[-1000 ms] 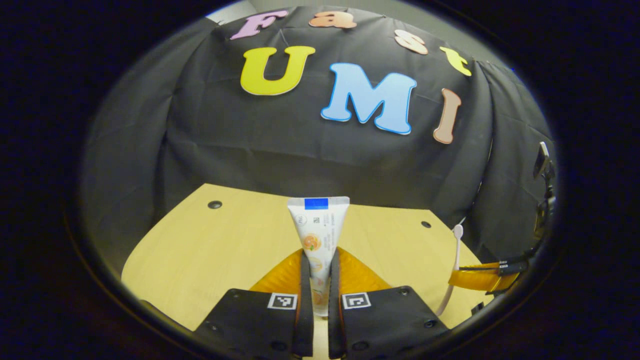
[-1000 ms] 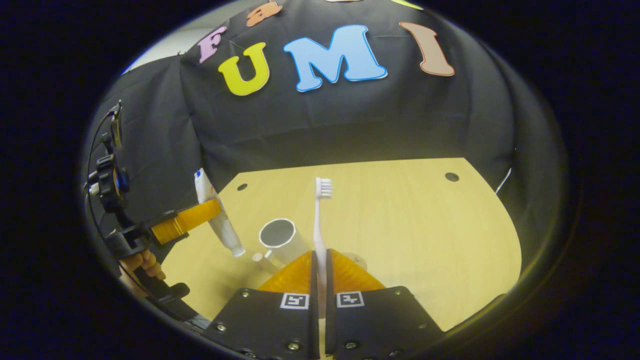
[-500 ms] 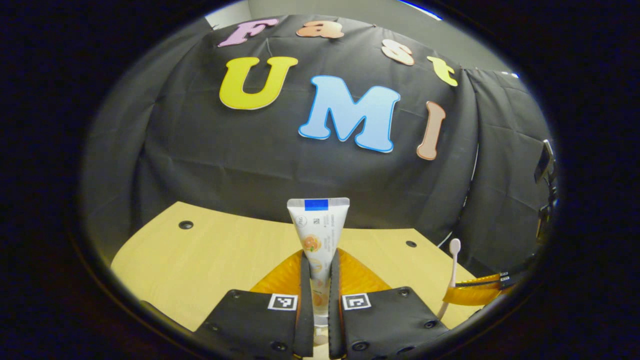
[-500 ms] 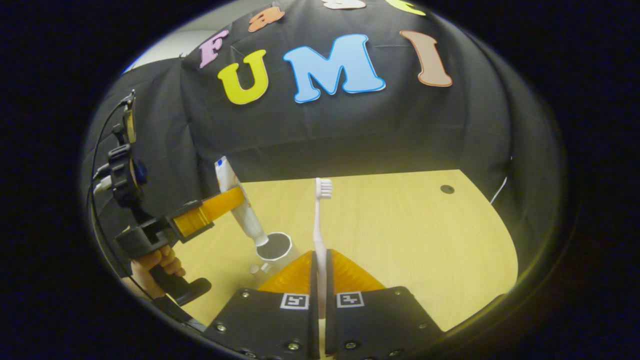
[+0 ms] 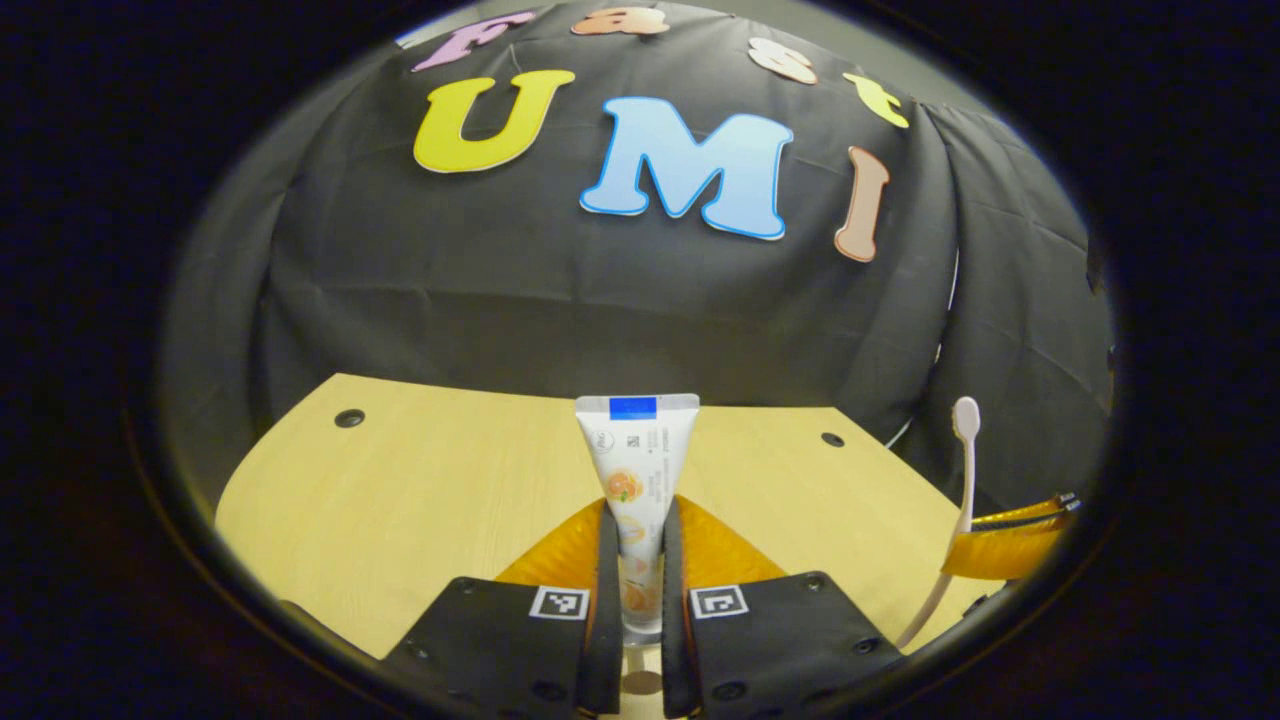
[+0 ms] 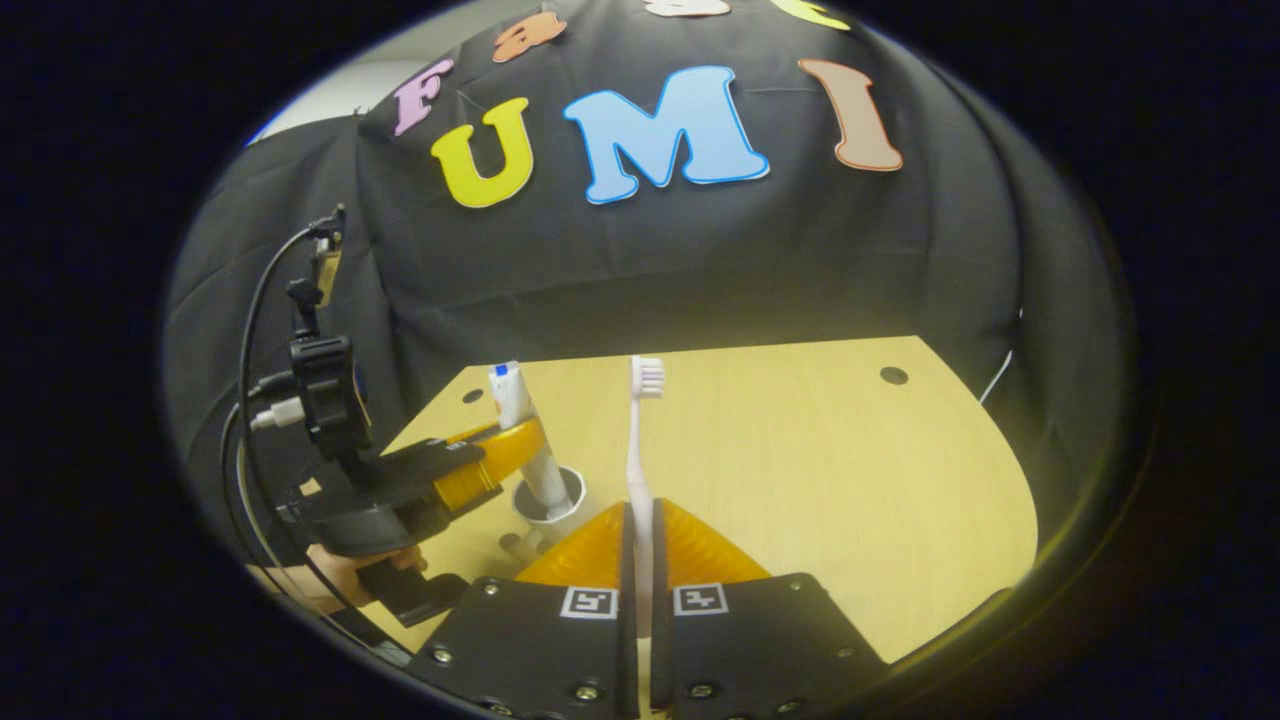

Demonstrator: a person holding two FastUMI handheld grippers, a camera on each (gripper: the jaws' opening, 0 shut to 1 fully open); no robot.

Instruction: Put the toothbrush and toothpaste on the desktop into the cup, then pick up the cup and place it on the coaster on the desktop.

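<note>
Toothpaste [image 5: 634, 480] cap end hidden btwn left gripper [image 5: 634, 590] fingers; in right gripper view its lower end is sunk in the cup [image 6: 565, 498], depth can't tell. Cup's near side hidden by right gripper [image 6: 641, 560]. Toothbrush [image 6: 639, 450] handle end hidden btwn fingers. Hand [image 6: 335, 590] mostly cut off.

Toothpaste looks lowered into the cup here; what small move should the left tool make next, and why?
Probably open the left tool and let go: in the right gripper view the toothpaste stands cap-down with its lower end inside the cup, nearly upright, so it should drop in.
</note>
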